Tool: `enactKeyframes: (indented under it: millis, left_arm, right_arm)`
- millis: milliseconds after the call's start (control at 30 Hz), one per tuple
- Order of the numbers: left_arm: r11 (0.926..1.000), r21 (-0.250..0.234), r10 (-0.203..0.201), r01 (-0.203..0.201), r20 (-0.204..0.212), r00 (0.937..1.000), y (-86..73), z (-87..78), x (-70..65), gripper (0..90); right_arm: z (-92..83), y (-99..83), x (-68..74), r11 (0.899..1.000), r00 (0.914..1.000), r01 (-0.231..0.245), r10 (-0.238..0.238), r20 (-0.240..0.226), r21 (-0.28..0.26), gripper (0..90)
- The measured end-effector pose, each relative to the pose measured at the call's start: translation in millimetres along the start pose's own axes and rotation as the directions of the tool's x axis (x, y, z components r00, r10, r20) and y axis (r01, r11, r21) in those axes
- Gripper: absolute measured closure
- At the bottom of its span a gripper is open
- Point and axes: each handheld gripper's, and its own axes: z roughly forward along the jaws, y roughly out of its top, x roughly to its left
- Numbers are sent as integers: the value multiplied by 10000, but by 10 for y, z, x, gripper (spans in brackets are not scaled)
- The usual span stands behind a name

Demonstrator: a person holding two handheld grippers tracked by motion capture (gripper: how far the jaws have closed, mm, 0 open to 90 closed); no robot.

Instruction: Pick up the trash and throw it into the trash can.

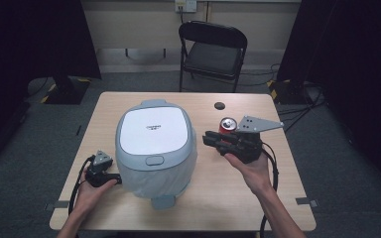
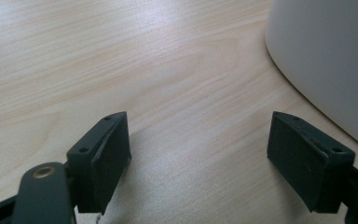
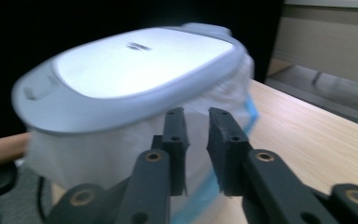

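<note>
A big pale grey-blue bin with a white lid (image 1: 154, 131) stands in the middle of the wooden table (image 1: 258, 198). My left gripper (image 1: 101, 163) sits low at the bin's left side. In the left gripper view it (image 2: 198, 135) is open wide over bare wood, with the bin's wall (image 2: 326, 56) at the right. My right gripper (image 1: 209, 139) is held above the table to the right of the bin, pointing at it. Its jaws (image 3: 196, 121) stand almost together with nothing between them, and the bin (image 3: 130, 70) is just beyond them. A red can (image 1: 227, 124) stands behind the right gripper.
A small black round thing (image 1: 220, 105) lies near the table's far edge. A black folding chair (image 1: 212, 49) stands behind the table. Dark curtains hang on both sides. Bare wood lies in front of the bin and at the right.
</note>
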Motion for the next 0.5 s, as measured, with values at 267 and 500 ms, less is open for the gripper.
enactKeyframes:
  millis: [267,500]
  left_arm:
    - [10000,0,-3,3,1,10000,0,0,0,208]
    - [10000,8,5,-5,40,10000,-1,-1,2,208]
  right_arm:
    - [43,241,272,9983,9894,529,-556,-1341,-238,886]
    - [226,396,478,9944,9691,1021,-1055,-2231,-269,900]
